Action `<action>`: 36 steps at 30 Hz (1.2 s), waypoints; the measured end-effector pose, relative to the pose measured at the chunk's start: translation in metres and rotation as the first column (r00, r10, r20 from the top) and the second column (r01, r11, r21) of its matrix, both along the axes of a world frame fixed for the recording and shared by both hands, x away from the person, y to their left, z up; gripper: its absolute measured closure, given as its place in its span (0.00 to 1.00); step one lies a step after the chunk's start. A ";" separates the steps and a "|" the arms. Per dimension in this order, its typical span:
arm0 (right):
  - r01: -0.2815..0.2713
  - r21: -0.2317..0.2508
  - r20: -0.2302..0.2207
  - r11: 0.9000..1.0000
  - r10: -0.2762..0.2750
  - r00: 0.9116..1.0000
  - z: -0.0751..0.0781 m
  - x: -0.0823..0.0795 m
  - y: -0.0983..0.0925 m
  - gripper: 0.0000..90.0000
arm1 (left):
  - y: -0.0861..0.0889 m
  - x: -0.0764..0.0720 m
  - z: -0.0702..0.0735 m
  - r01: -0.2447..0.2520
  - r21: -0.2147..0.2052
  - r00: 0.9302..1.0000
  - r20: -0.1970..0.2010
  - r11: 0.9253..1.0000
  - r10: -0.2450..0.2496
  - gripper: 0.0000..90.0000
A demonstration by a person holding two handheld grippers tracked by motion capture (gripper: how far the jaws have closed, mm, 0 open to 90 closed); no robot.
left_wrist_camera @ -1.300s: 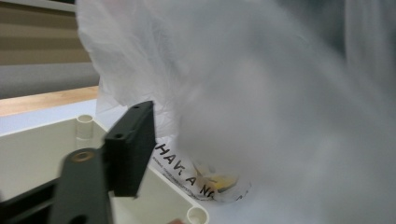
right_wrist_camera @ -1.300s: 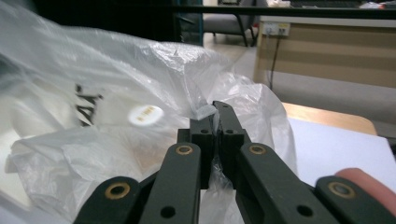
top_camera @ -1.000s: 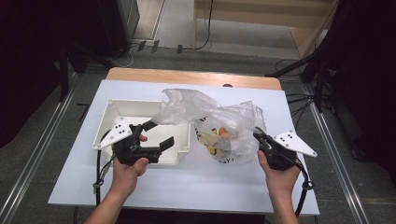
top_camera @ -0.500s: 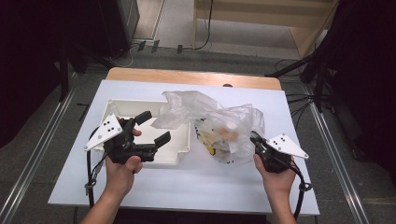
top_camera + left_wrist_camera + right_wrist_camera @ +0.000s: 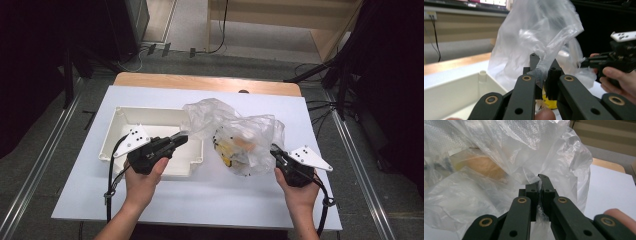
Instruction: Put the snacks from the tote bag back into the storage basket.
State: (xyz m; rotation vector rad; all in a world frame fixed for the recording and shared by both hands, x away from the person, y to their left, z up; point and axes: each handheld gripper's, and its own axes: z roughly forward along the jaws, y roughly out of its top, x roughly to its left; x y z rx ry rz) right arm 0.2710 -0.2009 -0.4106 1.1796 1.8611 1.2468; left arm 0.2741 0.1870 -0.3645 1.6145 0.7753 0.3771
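Observation:
A crumpled clear plastic bag lies mid-table with yellow and tan items inside. My left gripper reaches over the white tray and is shut on a twisted strip of the bag's left edge. In the left gripper view the jaws pinch that strip, and the bag rises behind them. My right gripper is shut on the bag's right edge. In the right gripper view its tips clamp a fold of the bag.
The tray stands on a white table cover, with its wall close under the left jaws. A wooden table edge runs along the back. Metal rails flank the table. Cables lie on the floor behind.
My left gripper has moved right from over the tray and gone from open to shut on the bag's left edge. The right gripper has kept its hold on the bag's right side.

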 end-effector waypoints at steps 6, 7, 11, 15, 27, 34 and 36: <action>0.023 0.034 -0.028 0.999 -0.022 0.999 -0.010 0.009 -0.006 0.99 | -0.005 0.010 -0.031 -0.012 0.066 0.996 -0.083 0.998 0.018 0.99; 0.028 0.038 -0.031 0.999 -0.027 0.999 -0.011 0.011 -0.007 0.99 | -0.007 0.012 -0.039 -0.019 0.088 0.994 -0.108 0.996 0.028 0.99; 0.049 0.058 -0.046 0.997 -0.047 0.998 -0.015 0.017 -0.011 0.99 | -0.013 0.013 -0.052 -0.009 0.124 0.990 -0.138 0.992 0.027 0.99; 0.061 0.091 -0.055 0.994 -0.056 0.997 -0.016 0.020 -0.015 0.94 | -0.018 0.010 -0.058 0.017 0.139 0.988 -0.152 0.990 0.004 0.99; 0.030 0.113 0.029 0.993 -0.034 0.999 0.000 0.029 -0.005 1.00 | -0.041 -0.009 -0.058 0.143 0.198 0.984 -0.131 0.970 -0.118 0.98; 0.028 0.127 0.034 0.991 -0.033 0.999 0.006 0.045 0.005 0.99 | -0.055 -0.020 -0.067 0.194 0.243 0.976 -0.144 0.950 -0.163 0.98; 0.036 0.129 0.016 0.991 -0.038 0.999 0.004 0.052 0.005 0.99 | -0.054 -0.021 -0.072 0.197 0.257 0.974 -0.162 0.946 -0.159 0.98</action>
